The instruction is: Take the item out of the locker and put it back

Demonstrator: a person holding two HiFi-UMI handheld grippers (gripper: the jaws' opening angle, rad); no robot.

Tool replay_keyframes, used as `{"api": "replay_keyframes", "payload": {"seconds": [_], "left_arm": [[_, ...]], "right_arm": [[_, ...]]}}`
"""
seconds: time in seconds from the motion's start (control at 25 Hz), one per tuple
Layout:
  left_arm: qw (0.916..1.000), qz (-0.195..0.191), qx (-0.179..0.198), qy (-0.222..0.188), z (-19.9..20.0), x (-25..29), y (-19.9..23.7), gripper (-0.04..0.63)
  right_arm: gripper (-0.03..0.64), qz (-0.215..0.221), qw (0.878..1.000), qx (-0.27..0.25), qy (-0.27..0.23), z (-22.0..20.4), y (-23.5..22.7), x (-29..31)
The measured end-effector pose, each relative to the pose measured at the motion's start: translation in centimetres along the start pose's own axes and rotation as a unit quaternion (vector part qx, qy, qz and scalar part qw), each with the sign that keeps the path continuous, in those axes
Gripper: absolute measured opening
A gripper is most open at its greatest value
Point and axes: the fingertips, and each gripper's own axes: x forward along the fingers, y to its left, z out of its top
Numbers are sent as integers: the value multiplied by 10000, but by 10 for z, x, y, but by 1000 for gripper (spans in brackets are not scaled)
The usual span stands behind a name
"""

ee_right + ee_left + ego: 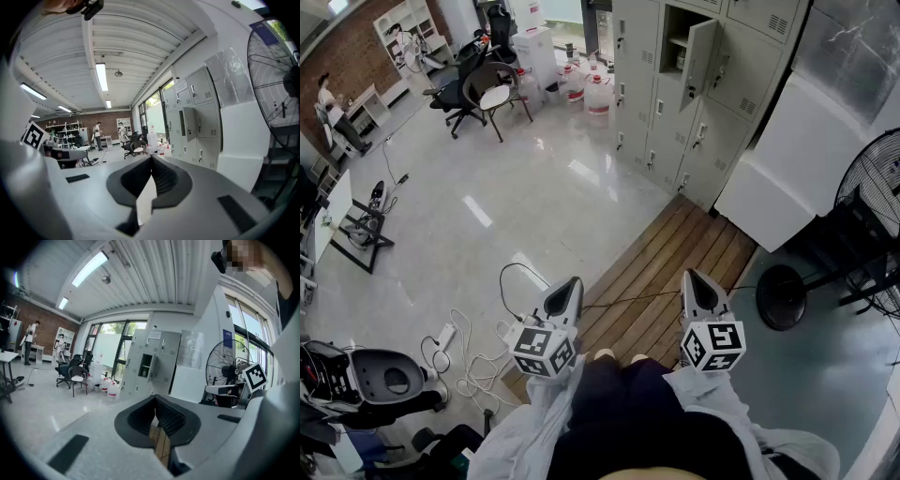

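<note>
Spread the jaws of the right gripper [151,158], now pressed together on nothing like those of the left gripper [154,401], only once close to the shelf. Carry both level over the wooden floor strip [675,246] toward the open locker [673,26], staying wide of its swung-out door [701,56]. Look for the item [144,371] well ahead of both sets of jaws and far beyond reach: seemingly a small thing on the locker's shelf, too small to identify, almost straight ahead of the left jaws and off to the right of the right ones.
</note>
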Motion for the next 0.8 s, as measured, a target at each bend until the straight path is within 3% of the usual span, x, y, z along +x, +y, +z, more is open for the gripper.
{"api": "replay_keyframes", "payload": {"seconds": [0.56, 0.8], "left_arm": [[9991, -196, 327, -159, 25, -3, 14, 8], [9983, -356, 430, -149, 24, -3, 22, 8]], "right_arm": [[0, 123, 9985, 82, -534, 25, 31, 12], [47, 93, 9983, 241, -530, 16, 36, 22]]}}
